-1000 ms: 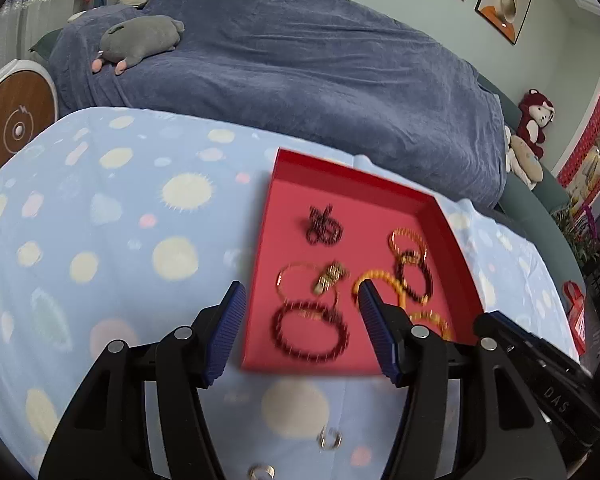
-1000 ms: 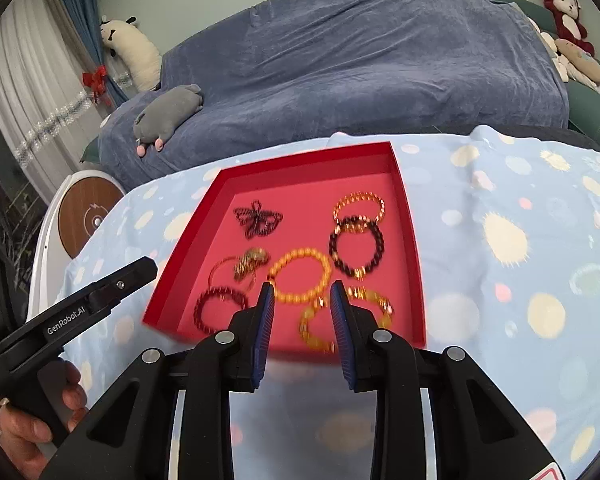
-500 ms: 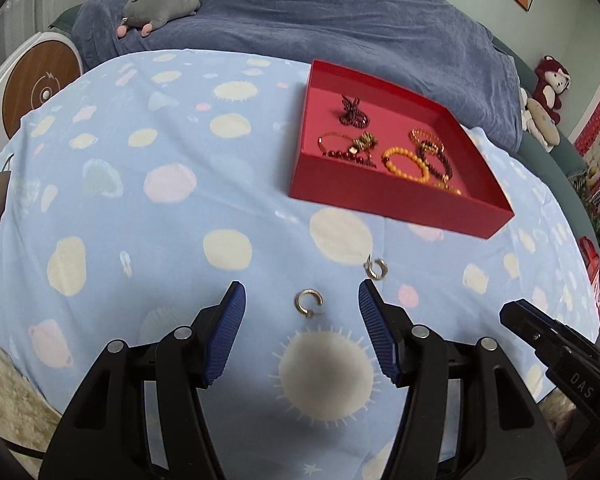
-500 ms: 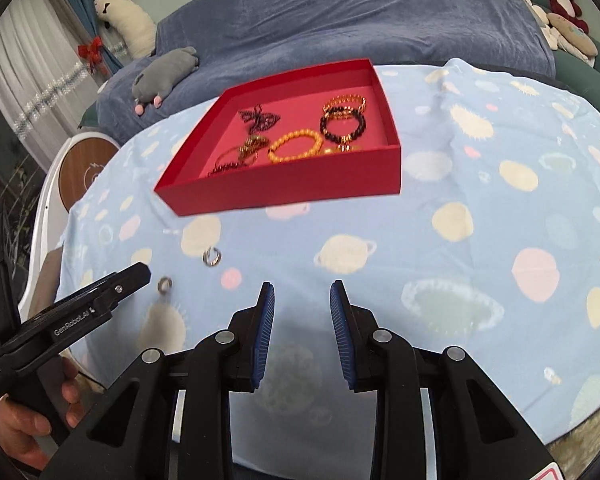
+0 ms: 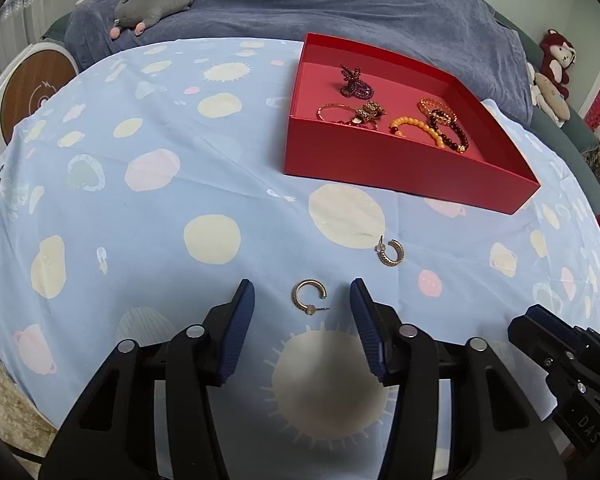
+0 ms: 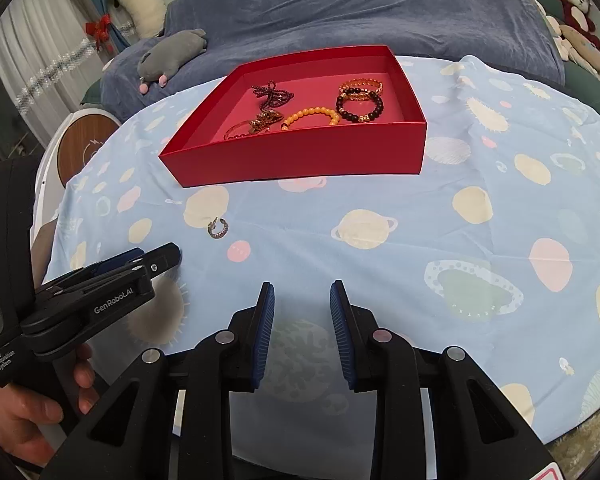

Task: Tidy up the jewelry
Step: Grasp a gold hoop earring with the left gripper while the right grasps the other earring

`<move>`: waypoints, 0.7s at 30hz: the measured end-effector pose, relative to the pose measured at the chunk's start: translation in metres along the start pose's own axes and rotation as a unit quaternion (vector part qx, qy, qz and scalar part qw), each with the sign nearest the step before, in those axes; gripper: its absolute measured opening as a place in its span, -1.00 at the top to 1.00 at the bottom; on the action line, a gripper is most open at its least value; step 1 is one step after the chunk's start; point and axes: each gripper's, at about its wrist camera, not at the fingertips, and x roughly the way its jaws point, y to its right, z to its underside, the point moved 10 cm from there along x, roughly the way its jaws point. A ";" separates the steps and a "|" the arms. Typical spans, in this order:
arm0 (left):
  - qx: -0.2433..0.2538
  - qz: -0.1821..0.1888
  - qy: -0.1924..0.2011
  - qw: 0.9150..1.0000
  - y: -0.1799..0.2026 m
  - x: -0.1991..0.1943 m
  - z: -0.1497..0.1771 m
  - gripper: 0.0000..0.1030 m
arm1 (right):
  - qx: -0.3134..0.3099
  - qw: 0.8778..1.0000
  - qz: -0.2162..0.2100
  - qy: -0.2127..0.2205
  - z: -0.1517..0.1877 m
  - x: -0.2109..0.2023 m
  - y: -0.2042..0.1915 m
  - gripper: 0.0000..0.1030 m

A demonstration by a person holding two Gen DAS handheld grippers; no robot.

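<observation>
Two gold hoop earrings lie on the blue patterned cloth. The near earring point(image 5: 309, 295) sits between the tips of my open left gripper point(image 5: 302, 300), untouched. The second earring point(image 5: 389, 251) lies a little further right; it also shows in the right wrist view point(image 6: 218, 227). A red tray point(image 5: 404, 170) behind them holds several bead bracelets point(image 5: 418, 126) and a dark beaded piece point(image 5: 354, 82). The red tray point(image 6: 300, 156) shows in the right wrist view too. My right gripper point(image 6: 302, 300) is open and empty above the cloth near the front edge. The left gripper point(image 6: 112, 280) hides the near earring there.
A blue-covered sofa point(image 5: 340, 4) with a grey plush toy point(image 5: 152, 2) stands behind the table. A round wooden-topped object point(image 5: 36, 84) is at the left. Plush toys point(image 6: 576, 20) sit at the right. The table edge runs close below both grippers.
Both grippers have pulled back from over the tray toward the front of the table and lowered. The left gripper now brackets the near earring. Both stay open.
</observation>
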 end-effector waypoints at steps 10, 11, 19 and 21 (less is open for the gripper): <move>-0.010 0.006 0.001 1.000 -0.003 0.002 -0.004 0.68 | -0.007 1.000 -0.003 0.000 -0.001 0.002 -0.005 0.44; -0.008 0.007 0.001 1.000 -0.004 0.001 -0.004 0.68 | -0.007 1.000 -0.004 0.000 -0.002 0.002 -0.006 0.44; -0.020 0.008 0.002 1.000 -0.016 -0.007 -0.001 0.68 | -0.030 0.999 -0.026 0.000 -0.017 0.017 -0.033 0.44; -0.025 0.007 0.004 1.000 -0.020 -0.009 -0.001 0.68 | -0.040 0.999 -0.030 -0.002 -0.020 0.024 -0.043 0.44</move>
